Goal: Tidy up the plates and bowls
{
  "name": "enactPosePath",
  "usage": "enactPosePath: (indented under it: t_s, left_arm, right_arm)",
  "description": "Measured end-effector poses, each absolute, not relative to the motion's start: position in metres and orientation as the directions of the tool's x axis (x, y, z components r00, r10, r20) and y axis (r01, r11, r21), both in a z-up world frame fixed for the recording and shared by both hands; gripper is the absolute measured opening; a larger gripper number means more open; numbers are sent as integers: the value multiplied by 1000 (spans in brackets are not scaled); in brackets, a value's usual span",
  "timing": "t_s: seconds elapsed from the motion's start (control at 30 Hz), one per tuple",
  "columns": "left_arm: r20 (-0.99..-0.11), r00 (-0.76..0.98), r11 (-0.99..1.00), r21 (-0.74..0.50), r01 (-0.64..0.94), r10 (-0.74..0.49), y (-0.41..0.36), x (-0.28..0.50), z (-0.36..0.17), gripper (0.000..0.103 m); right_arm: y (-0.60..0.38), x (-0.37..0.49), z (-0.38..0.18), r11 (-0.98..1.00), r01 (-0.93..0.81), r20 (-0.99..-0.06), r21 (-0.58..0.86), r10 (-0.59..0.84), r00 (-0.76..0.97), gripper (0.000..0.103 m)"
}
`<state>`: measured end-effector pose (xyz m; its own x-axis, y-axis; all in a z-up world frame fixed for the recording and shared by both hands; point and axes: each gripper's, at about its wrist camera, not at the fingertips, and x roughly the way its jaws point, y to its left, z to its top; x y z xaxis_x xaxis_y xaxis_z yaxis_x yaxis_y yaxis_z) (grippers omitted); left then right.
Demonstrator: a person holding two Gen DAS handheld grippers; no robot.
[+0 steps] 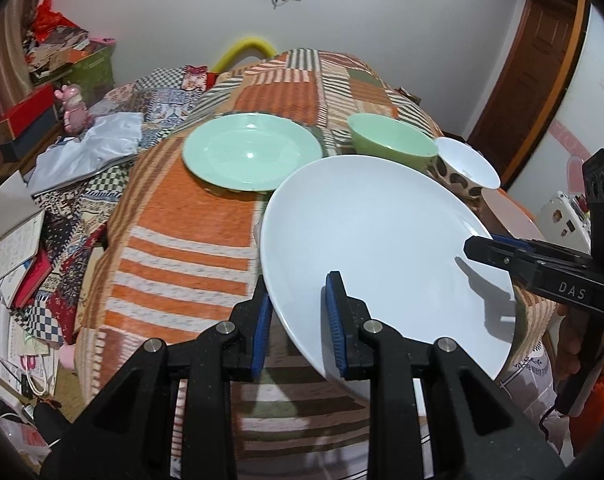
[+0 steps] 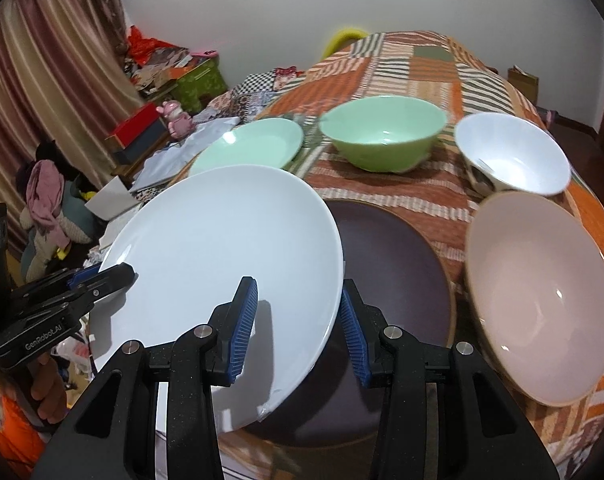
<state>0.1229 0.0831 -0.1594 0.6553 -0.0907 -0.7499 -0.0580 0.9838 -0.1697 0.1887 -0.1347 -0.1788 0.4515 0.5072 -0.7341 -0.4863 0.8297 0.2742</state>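
Observation:
A large white plate (image 1: pixel 373 240) (image 2: pixel 226 248) is held tilted above the striped tablecloth between both grippers. My left gripper (image 1: pixel 300 320) straddles its left rim, one blue pad on top and one below. My right gripper (image 2: pixel 298 320) straddles its right rim the same way, with a visible gap at the pads. Below the white plate lies a dark brown plate (image 2: pixel 397 280). A pink bowl (image 2: pixel 541 300) sits at the right. Farther back stand a green plate (image 1: pixel 252 152) (image 2: pixel 250 146), a green bowl (image 1: pixel 391 140) (image 2: pixel 381 132) and a white bowl (image 1: pixel 467 162) (image 2: pixel 513 152).
The table is covered by an orange patchwork cloth (image 1: pixel 190 216). To the left lie books and papers (image 1: pixel 18 248), a red box (image 1: pixel 26 116) and a pink figurine (image 1: pixel 74 108). A curtain (image 2: pixel 42 80) hangs at the left, a wooden door (image 1: pixel 537 80) at the right.

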Motion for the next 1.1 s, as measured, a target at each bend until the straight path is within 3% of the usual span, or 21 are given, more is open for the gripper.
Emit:
enactPosePath:
  t_s: [1.1]
  left_arm:
    - [-811, 561, 981, -196, 5, -165, 48, 166, -199, 28]
  right_arm:
    - [-176, 183, -203, 905, -342, -752, 254, 408, 519, 38]
